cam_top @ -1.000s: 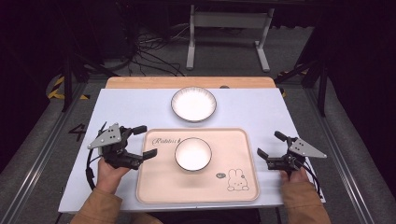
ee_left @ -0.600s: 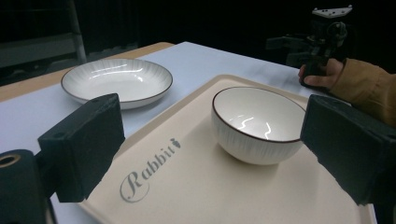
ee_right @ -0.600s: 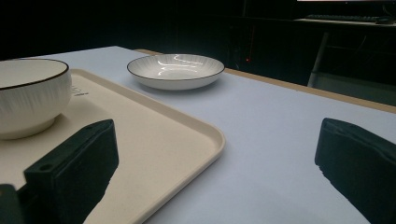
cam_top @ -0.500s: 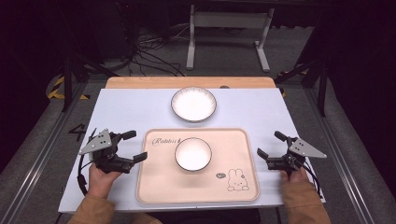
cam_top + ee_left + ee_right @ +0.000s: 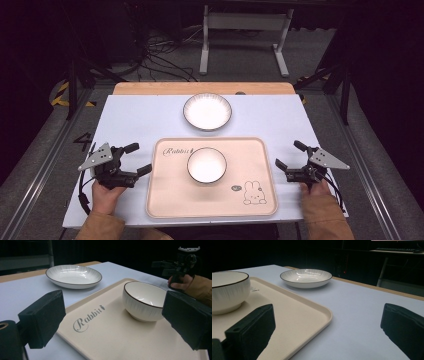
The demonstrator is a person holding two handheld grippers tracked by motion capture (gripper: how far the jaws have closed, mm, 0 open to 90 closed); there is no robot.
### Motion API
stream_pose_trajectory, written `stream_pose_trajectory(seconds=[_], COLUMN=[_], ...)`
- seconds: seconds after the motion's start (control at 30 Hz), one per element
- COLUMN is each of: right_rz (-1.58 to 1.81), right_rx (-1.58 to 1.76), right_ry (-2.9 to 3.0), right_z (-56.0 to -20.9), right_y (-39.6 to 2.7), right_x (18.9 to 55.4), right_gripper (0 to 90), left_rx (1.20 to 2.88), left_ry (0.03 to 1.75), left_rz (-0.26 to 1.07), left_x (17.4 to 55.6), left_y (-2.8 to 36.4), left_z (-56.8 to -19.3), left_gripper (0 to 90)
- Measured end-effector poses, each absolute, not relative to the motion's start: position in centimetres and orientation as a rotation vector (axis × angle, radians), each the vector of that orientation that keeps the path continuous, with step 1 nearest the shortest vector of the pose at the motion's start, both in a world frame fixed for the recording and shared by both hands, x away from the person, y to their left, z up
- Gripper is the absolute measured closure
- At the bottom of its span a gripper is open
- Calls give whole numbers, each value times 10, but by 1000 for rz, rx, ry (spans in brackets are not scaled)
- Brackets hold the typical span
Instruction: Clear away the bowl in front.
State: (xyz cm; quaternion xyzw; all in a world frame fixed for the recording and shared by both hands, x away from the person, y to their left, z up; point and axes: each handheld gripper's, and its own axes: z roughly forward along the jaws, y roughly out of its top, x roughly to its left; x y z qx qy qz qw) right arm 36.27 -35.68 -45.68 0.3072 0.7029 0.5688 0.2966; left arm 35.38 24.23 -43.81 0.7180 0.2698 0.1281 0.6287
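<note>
A small white bowl (image 5: 206, 164) with a dark rim stands upright in the middle of a beige tray (image 5: 165, 200) marked "Rabbit". A white ribbed plate (image 5: 207, 111) lies on the table beyond the tray. My left gripper (image 5: 138, 158) hovers open just off the tray's left edge, jaws pointing at the tray. My right gripper (image 5: 290, 155) is open off the tray's right edge. In the left gripper view the bowl (image 5: 143, 300) sits between the spread jaws and farther off, with the plate (image 5: 73, 275) behind. The right gripper view shows the tray's corner (image 5: 322, 315), bowl (image 5: 227, 291) and plate (image 5: 306, 277).
The table top (image 5: 135, 117) is white with a wooden strip (image 5: 200, 88) along its far edge. Beyond it stand a metal frame (image 5: 245, 30) and loose cables (image 5: 160, 65) on the dark floor. A cable trails from each gripper near the front edge.
My left gripper has drawn back to the left, away from the tray's edge, staying open. The right gripper has not moved.
</note>
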Motion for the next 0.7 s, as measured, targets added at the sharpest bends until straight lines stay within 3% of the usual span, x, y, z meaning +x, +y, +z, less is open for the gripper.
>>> stream_pose_trajectory(seconds=[0.7], right_rz=[1514], right_rx=[816], right_ry=[1869], right_z=[-457], right_y=[-357], right_x=[363], right_gripper=[3], left_rx=[1666], left_ry=[696], left_rz=[349], left_x=[342], left_y=[251], left_z=[-463], left_gripper=[57])
